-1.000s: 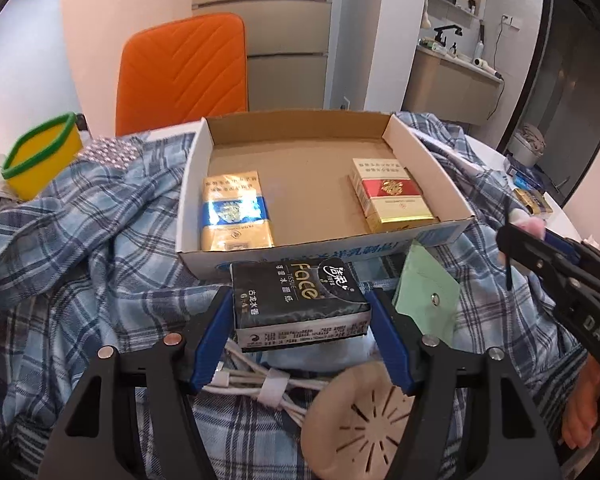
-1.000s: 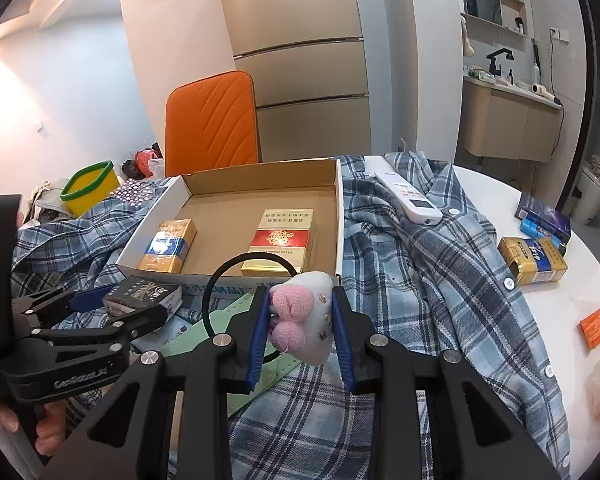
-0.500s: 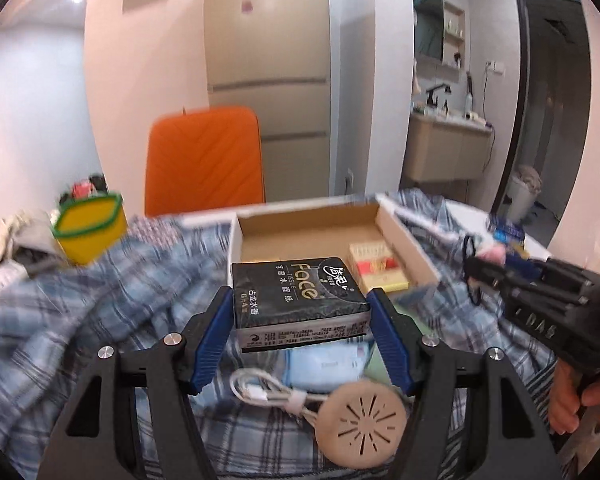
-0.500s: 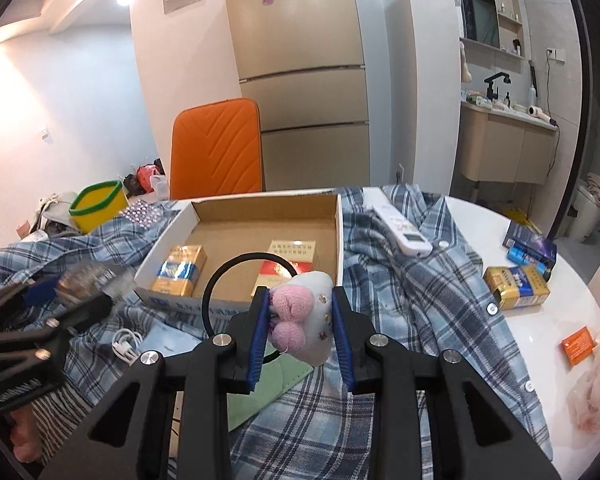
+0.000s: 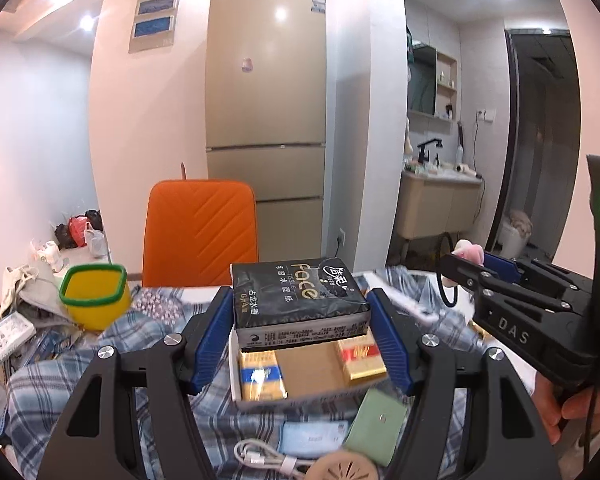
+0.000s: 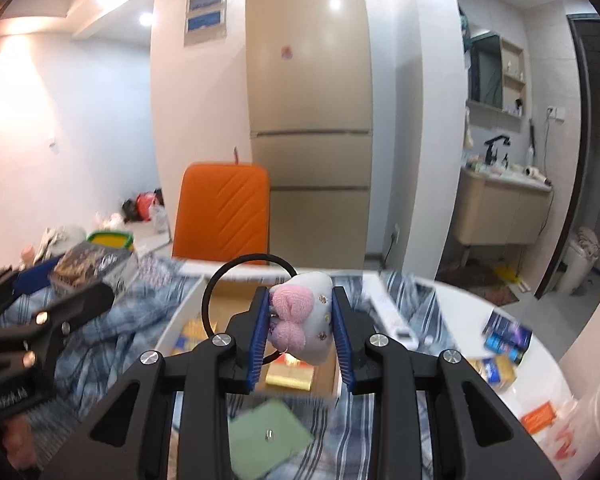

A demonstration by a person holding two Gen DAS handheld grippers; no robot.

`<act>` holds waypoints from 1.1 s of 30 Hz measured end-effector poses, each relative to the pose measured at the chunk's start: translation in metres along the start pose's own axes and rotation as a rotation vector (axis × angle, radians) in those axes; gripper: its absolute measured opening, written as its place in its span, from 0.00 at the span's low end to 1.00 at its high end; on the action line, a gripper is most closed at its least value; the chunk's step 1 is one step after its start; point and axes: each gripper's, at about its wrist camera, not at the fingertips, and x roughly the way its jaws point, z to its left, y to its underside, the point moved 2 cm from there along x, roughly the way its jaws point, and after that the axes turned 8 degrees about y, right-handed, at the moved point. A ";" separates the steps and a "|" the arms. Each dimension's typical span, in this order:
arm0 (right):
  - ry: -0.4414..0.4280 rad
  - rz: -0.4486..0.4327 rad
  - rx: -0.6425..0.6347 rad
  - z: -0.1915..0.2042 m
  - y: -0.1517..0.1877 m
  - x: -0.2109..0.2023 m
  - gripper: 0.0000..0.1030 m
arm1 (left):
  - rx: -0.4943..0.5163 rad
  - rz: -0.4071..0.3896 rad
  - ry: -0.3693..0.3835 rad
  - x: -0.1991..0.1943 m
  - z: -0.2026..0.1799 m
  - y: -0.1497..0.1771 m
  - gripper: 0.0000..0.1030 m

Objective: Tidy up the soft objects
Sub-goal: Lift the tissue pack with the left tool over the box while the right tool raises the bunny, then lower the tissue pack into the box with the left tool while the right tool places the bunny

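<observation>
Left gripper [image 5: 300, 318] clamped on black tissue pack [image 5: 300, 300] — pads wide apart, flush against pack ends. Right gripper [image 6: 300, 334] pinching plush hair tie [image 6: 302, 320] — narrow gap.

black tissue pack [image 5: 300, 300], blue plaid shirt [image 5: 60, 376], orange chair [image 5: 200, 232]

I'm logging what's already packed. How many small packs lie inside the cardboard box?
2 in the cardboard box: a gold-and-blue pack at its left side, a red-and-gold pack at its right. The tissue pack held above may hide others.
</observation>
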 end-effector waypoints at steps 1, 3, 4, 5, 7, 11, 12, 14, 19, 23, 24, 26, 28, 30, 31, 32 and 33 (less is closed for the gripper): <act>0.006 -0.009 0.005 0.001 -0.006 0.000 0.31 | -0.002 -0.008 0.001 0.001 0.000 -0.005 0.64; 0.047 -0.042 0.006 0.003 -0.016 0.000 0.31 | 0.007 -0.021 0.002 0.005 0.000 -0.015 0.64; 0.063 -0.055 0.004 0.005 -0.021 0.001 0.31 | 0.013 -0.026 0.000 0.006 0.000 -0.018 0.64; 0.070 -0.061 0.005 0.006 -0.025 0.002 0.31 | 0.015 -0.033 -0.003 0.007 0.000 -0.023 0.64; 0.067 -0.065 0.018 0.007 -0.033 0.006 0.31 | 0.002 -0.041 0.005 0.011 0.002 -0.029 0.64; 0.083 -0.073 0.035 0.008 -0.043 0.018 0.31 | -0.045 -0.039 0.021 0.020 0.015 -0.032 0.64; 0.083 -0.069 0.036 0.007 -0.043 0.023 0.31 | -0.050 -0.032 0.020 0.024 0.018 -0.031 0.64; 0.067 -0.051 0.048 0.008 -0.041 0.031 0.31 | -0.049 -0.013 0.014 0.032 0.019 -0.028 0.64; 0.055 -0.008 0.026 0.010 -0.023 0.057 0.31 | -0.043 0.036 0.021 0.054 0.024 -0.014 0.64; 0.042 0.071 0.002 0.019 -0.004 0.085 0.31 | -0.061 0.107 0.030 0.076 0.032 -0.003 0.64; 0.044 0.086 -0.004 0.021 0.001 0.091 0.31 | -0.066 0.128 0.035 0.082 0.034 0.001 0.64; 0.043 0.117 -0.020 0.024 0.009 0.103 0.31 | -0.080 0.170 0.047 0.091 0.037 0.010 0.64; 0.033 0.169 -0.027 0.028 0.019 0.118 0.31 | -0.104 0.220 0.056 0.102 0.041 0.020 0.64; 0.013 0.222 -0.029 0.029 0.027 0.130 0.31 | -0.123 0.263 0.054 0.113 0.045 0.028 0.64; 0.002 0.251 -0.034 0.030 0.032 0.137 0.31 | -0.133 0.286 0.059 0.118 0.047 0.033 0.64; -0.007 0.287 -0.044 0.031 0.037 0.144 0.31 | -0.141 0.306 0.064 0.122 0.048 0.039 0.64; -0.013 0.321 -0.054 0.032 0.042 0.151 0.31 | -0.148 0.332 0.071 0.127 0.049 0.044 0.64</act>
